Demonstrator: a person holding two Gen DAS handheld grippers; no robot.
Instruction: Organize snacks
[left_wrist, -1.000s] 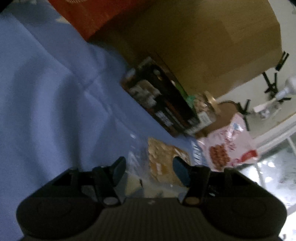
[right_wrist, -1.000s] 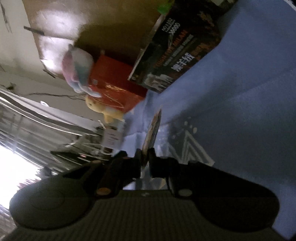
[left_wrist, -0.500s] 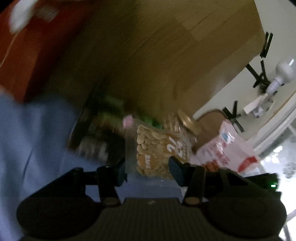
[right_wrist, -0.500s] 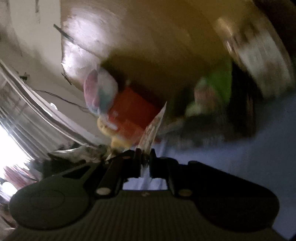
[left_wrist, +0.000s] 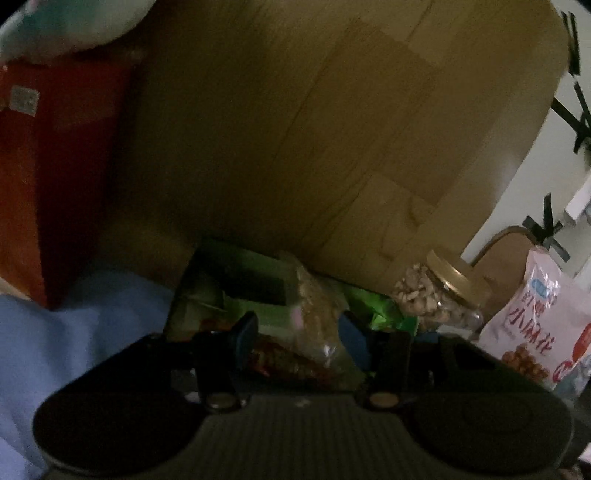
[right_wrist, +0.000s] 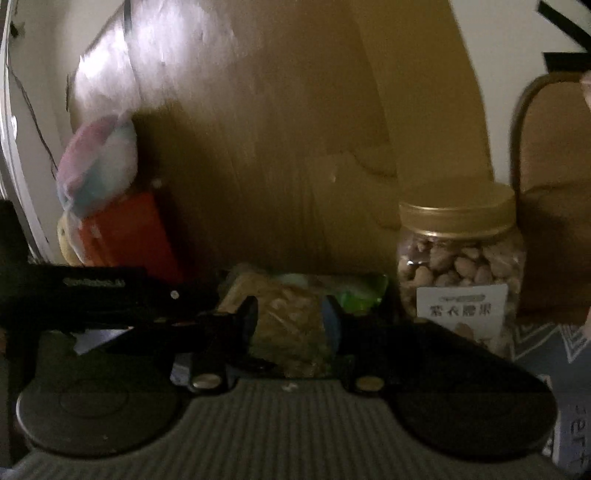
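Note:
A clear bag of pale snack pieces (left_wrist: 317, 314) lies over a dark box (left_wrist: 184, 295) that holds green packets (left_wrist: 376, 306) and a red packet. My left gripper (left_wrist: 299, 338) points at the bag with its jaws opening; the bag sits between the blue pads, with a gap beside the left pad. In the right wrist view the same bag (right_wrist: 288, 317) fills the space between the fingers of my right gripper (right_wrist: 291, 321), whose jaws are opening off it. A gold-lidded jar of nuts (right_wrist: 461, 266) stands upright to the right of the box.
A wooden board (left_wrist: 295, 129) rises close behind the box. A red box (left_wrist: 55, 184) with a pastel plush toy (right_wrist: 99, 158) on it stands at the left. A pink snack bag (left_wrist: 535, 325) leans at the right, and blue cloth (left_wrist: 74, 314) covers the surface. A black bar (right_wrist: 110, 295) juts in from the left.
Both views have swung up from the blue cloth to the box by the wooden board. The right jaws, earlier shut on the bag's edge, have parted. The bag now rests on the box.

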